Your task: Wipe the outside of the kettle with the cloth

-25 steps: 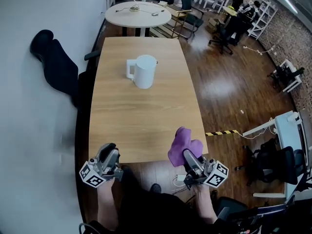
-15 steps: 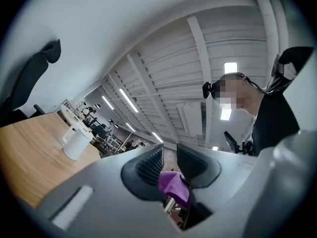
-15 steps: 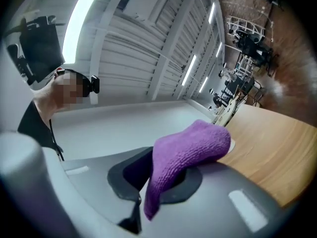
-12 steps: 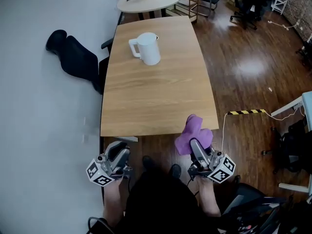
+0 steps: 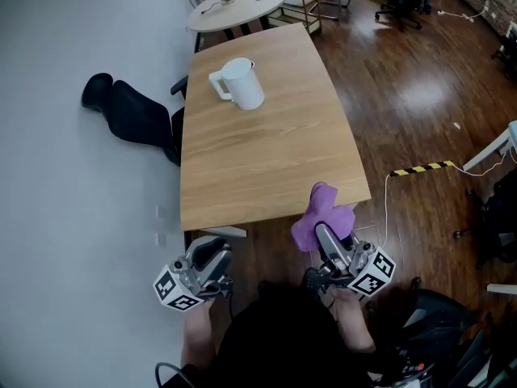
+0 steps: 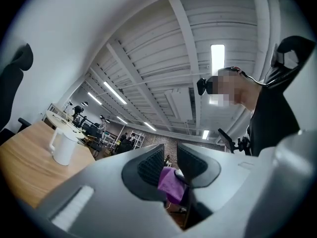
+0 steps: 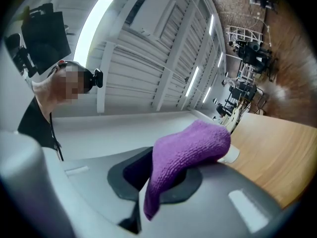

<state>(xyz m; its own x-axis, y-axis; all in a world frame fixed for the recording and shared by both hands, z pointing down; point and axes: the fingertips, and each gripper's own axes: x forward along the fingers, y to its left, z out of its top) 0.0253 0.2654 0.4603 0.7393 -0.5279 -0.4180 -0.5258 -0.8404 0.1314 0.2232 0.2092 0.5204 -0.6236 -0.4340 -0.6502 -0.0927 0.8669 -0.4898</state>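
Gripping purple cloth (image 5: 321, 215) in right claw (image 5: 329, 239), lower centre; left claw (image 5: 212, 255) pinched closed, empty; kettle (image 5: 240, 83) far up the counter (image 5: 266, 160), well apart.

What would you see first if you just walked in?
The bright purple cloth jumps out first, pinched in the right gripper by the near edge of the table. Next comes the white kettle, standing alone near the table's far end. The left gripper is shut and holds nothing.
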